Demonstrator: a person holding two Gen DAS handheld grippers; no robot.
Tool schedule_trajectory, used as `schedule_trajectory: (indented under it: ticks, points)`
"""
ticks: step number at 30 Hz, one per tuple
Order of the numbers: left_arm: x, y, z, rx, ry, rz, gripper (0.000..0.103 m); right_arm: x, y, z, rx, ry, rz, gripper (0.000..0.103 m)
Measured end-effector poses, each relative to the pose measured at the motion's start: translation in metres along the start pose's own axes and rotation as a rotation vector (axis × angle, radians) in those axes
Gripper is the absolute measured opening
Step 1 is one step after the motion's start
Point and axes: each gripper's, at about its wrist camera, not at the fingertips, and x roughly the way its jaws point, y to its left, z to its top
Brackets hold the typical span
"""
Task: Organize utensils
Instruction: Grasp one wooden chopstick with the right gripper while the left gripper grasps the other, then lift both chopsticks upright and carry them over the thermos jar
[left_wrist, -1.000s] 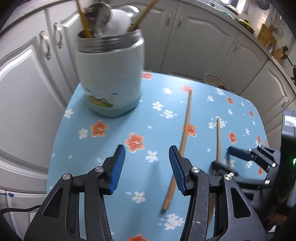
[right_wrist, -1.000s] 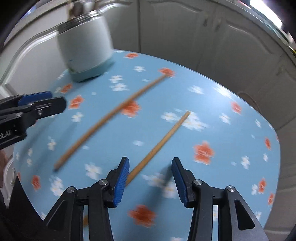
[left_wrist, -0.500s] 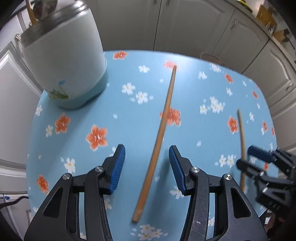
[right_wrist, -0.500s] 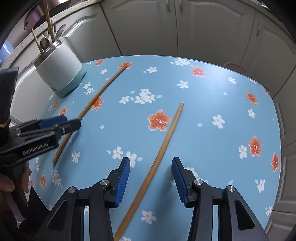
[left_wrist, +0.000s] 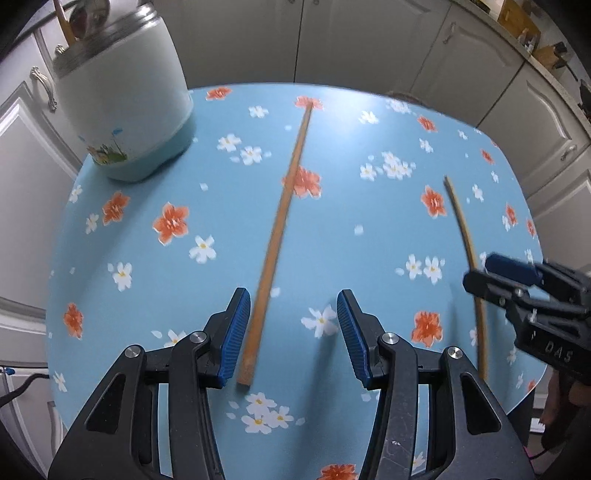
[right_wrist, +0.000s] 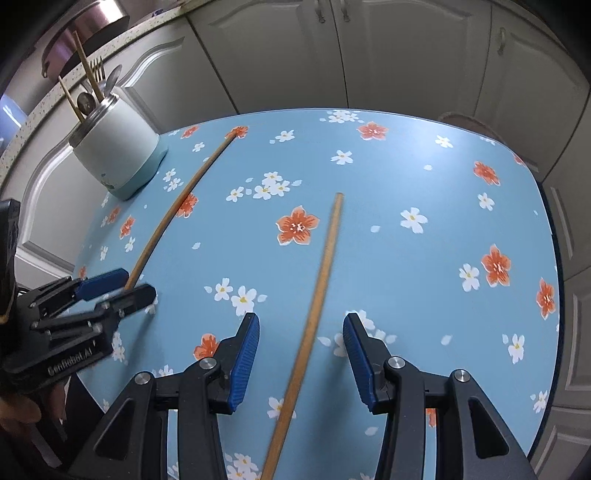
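Observation:
Two wooden chopsticks lie on the blue flowered table (left_wrist: 155, 280). The longer chopstick (left_wrist: 280, 218) runs from the far edge toward me, and its near end lies between the fingers of my left gripper (left_wrist: 291, 332), close to the left pad and untouched. That gripper is open. The second chopstick (right_wrist: 317, 291) passes between the blue pads of my right gripper (right_wrist: 301, 362), which is also open and clear of it. A white utensil holder (left_wrist: 122, 110) with chopsticks, a fork and spoons stands at the far left corner. Each gripper shows in the other's view: the right gripper (left_wrist: 480, 273), the left gripper (right_wrist: 136, 284).
White kitchen cabinets (right_wrist: 388, 55) surround the small table on the far and side edges. A countertop with a metal pot (right_wrist: 88, 22) runs behind the utensil holder (right_wrist: 114, 147). The table's rounded right edge (right_wrist: 554, 258) drops off near the right gripper.
The left gripper has moved right and lower, so the long chopstick's near end now sits between its fingers. The right gripper has rolled and shifted until its chopstick runs centred between its pads.

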Motion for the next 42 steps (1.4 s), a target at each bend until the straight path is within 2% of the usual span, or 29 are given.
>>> schedule_trajectory:
  ticks: [5, 8, 14, 16, 18, 20, 21, 22, 25, 27, 35, 42]
  points:
    - [-0.003, 0.004, 0.022, -0.027, -0.019, 0.015, 0.049, 0.002, 0.002, 0.005, -0.014, 0.011, -0.029, 0.045]
    - [0.005, 0.002, 0.037, -0.003, -0.005, 0.045, 0.049, 0.007, 0.004, 0.014, -0.034, 0.021, -0.06, 0.045]
    - [0.021, -0.005, 0.057, 0.047, 0.016, 0.089, 0.049, 0.018, 0.008, 0.03, -0.077, 0.043, -0.096, 0.022]
    - [0.027, -0.01, 0.061, 0.068, 0.033, 0.092, 0.048, 0.02, 0.006, 0.035, -0.084, 0.038, -0.11, 0.009]
    - [0.032, -0.013, 0.063, 0.07, 0.038, 0.069, 0.042, 0.021, 0.004, 0.037, -0.085, 0.03, -0.104, 0.007]
    - [0.033, -0.017, 0.067, 0.076, 0.038, 0.056, 0.019, 0.021, 0.002, 0.038, -0.083, 0.017, -0.089, 0.007]
    - [0.033, -0.019, 0.067, 0.09, 0.037, 0.05, 0.01, 0.021, 0.001, 0.038, -0.075, 0.012, -0.072, 0.006]
    - [0.034, -0.022, 0.067, 0.102, 0.034, 0.044, 0.007, 0.02, 0.0, 0.037, -0.068, 0.011, -0.056, 0.006]
    - [0.032, -0.023, 0.063, 0.117, 0.015, 0.022, 0.005, 0.012, -0.003, 0.034, -0.039, -0.02, -0.015, 0.006]
    - [0.028, -0.018, 0.059, 0.091, 0.012, -0.033, 0.005, 0.005, -0.005, 0.034, -0.018, -0.034, 0.019, 0.005]
    - [-0.006, -0.001, 0.047, 0.029, -0.055, -0.152, 0.005, -0.025, 0.005, 0.036, -0.015, -0.097, 0.1, 0.005]
    - [-0.046, 0.007, 0.038, 0.011, -0.143, -0.187, 0.005, -0.054, 0.027, 0.037, -0.059, -0.161, 0.155, 0.005]
